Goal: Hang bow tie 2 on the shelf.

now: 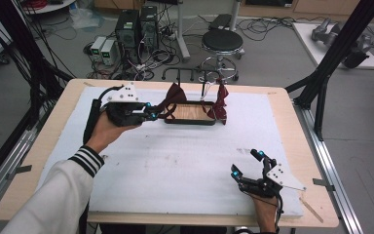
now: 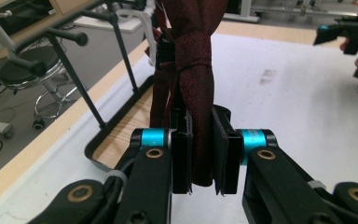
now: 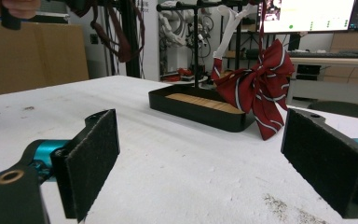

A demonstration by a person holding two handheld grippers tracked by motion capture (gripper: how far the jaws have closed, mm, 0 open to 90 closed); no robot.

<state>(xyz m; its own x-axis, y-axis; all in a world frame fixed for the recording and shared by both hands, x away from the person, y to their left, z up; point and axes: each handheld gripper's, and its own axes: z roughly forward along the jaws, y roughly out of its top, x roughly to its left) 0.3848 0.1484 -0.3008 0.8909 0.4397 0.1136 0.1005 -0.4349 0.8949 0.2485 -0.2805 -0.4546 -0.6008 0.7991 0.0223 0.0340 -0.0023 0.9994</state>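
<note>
A black stand with a wooden-floored tray [image 1: 191, 120] sits at the far middle of the white mat. A striped red bow [image 1: 221, 103] hangs from the stand's right side, also seen as the striped bow [image 3: 256, 88] over the tray [image 3: 200, 112]. My left gripper [image 1: 152, 114] is held just left of the tray, above the mat, shut on a plain dark red bow tie [image 1: 174, 95]. In the left gripper view its pads [image 2: 182, 158] pinch the dark red cloth [image 2: 193, 79]. My right gripper [image 1: 246, 163] rests near the front right, open and empty, with its pads [image 3: 93, 158] wide apart.
The white foam mat [image 1: 175, 165] covers most of the wooden table [image 1: 292, 126]. Behind the table stand a round stool [image 1: 222, 41] and computer towers [image 1: 136, 27] among cables. Black frame posts [image 1: 333, 53] rise at the right.
</note>
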